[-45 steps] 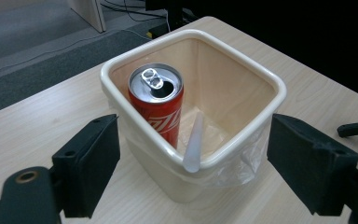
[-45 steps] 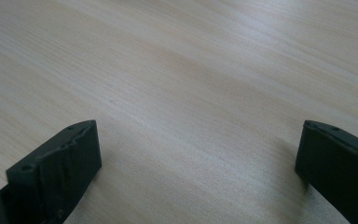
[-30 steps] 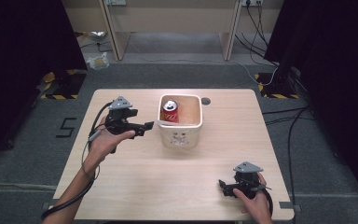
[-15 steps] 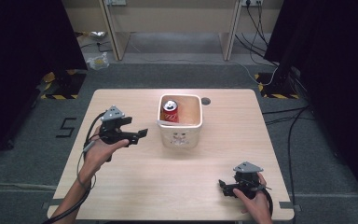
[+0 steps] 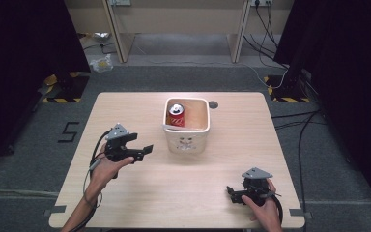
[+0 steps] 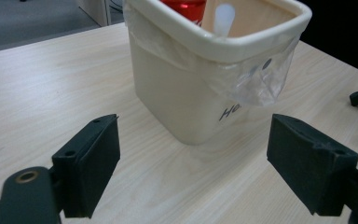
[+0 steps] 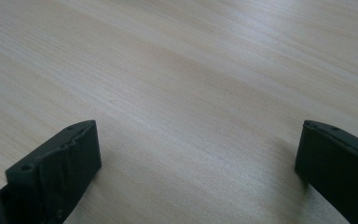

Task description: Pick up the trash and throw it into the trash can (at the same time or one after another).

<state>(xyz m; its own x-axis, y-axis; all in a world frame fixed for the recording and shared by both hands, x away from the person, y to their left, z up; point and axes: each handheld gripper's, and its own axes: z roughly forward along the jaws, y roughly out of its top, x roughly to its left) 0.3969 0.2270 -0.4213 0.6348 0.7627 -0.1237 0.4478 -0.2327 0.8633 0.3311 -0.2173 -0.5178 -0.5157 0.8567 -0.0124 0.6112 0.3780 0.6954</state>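
Left claw (image 5: 147,150) released, jaws spread wide, empty, just left of cream square plastic bin (image 5: 187,141) mid light wooden tabletop (image 5: 125,106). Red drinks can (image 5: 176,116) stands upright inside bin, left side. Clear plastic liner (image 6: 256,79) folded over rim. Right claw (image 5: 232,193) released, empty, near front right edge.

Matt pale wood table (image 5: 212,193); smooth cream bin (image 6: 177,93), probably plastic, clear film liner (image 6: 261,79).

Even overhead light, dark surroundings, soft blur in close views
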